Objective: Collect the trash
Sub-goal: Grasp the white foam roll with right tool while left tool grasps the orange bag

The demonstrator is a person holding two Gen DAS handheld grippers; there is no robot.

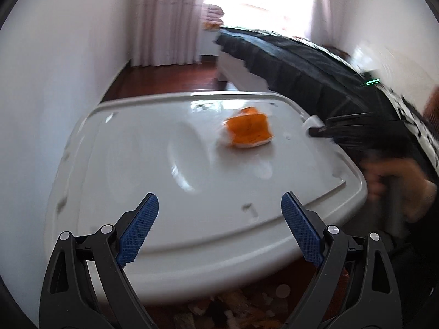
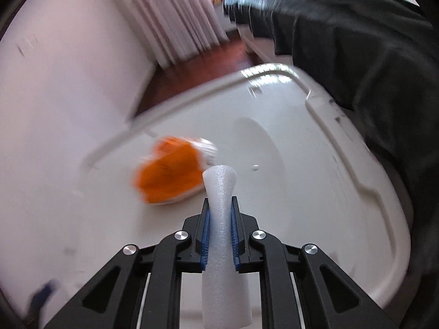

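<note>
1 view alone shows right tongs pinching foam strip; left tongs wide.

White foam piece, tube-like with a flared far end, is pinched upright-lengthwise between the right gripper pads, sticking out past both ends. Crumpled orange wrapper with white edge (blurred) lies on the white lid, just ahead-left of the foam tip; well ahead of the left gripper.

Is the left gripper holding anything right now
No, the left gripper is open with nothing between its blue pads, above the white lid.
</note>
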